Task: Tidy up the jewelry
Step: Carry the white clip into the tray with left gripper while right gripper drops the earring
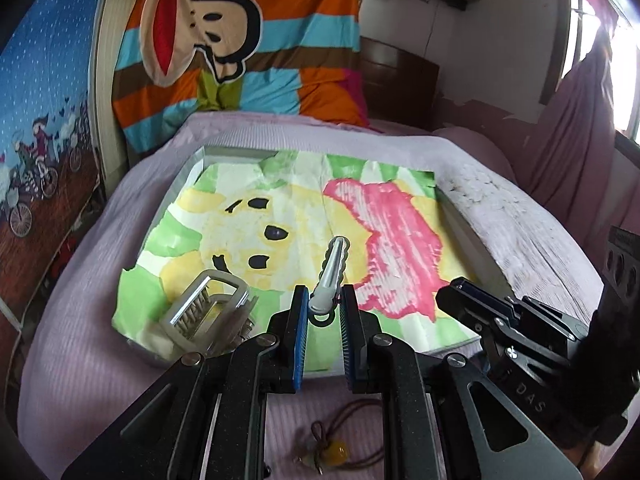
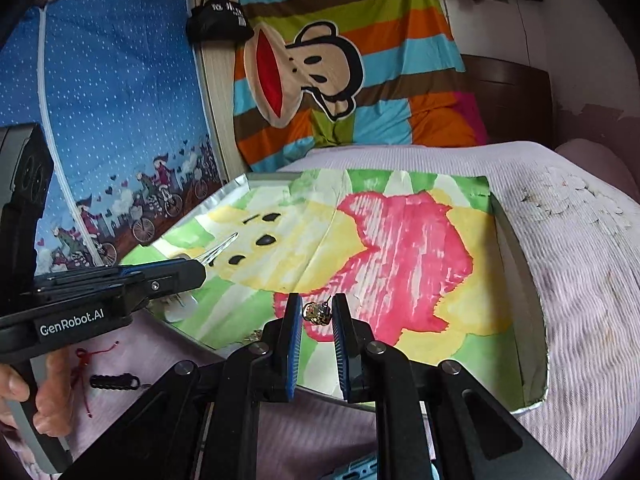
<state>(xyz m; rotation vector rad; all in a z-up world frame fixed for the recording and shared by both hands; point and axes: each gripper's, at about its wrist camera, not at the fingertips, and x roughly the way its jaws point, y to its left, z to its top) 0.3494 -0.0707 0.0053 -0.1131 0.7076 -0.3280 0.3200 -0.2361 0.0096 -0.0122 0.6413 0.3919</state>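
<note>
A shallow tray [image 1: 460, 216] lined with a painted paper in green, yellow and pink is seen on a bed covered with a pale lilac bedspread [image 1: 100, 280]. The left tongs [image 1: 325, 312] are pressed onto the round end of a white hair clip [image 1: 330, 276], which points forward over the paper; in the right wrist view the same clip [image 2: 220, 249] sticks out beyond the left tongs [image 2: 200, 270]. The right tongs [image 2: 317, 314] are closed on a small gold earring [image 2: 316, 314], held just above the pink part of the paper — its thin pin is directed upward. A silver rectangular buckle-like piece [image 1: 208, 308] lies at the near left corner of the tray. On the bedspread in front of the tray, a brown cord with an amber bead [image 1: 340, 446] is seen under the left tongs; a red knotted cord [image 2: 82, 372] and a black braided strap [image 2: 114, 381] lie close together — both near the hand [image 2: 24, 396] that holds the left tool. A striped monkey pillow [image 2: 340, 80] is leaned at the head of the bed.
</note>
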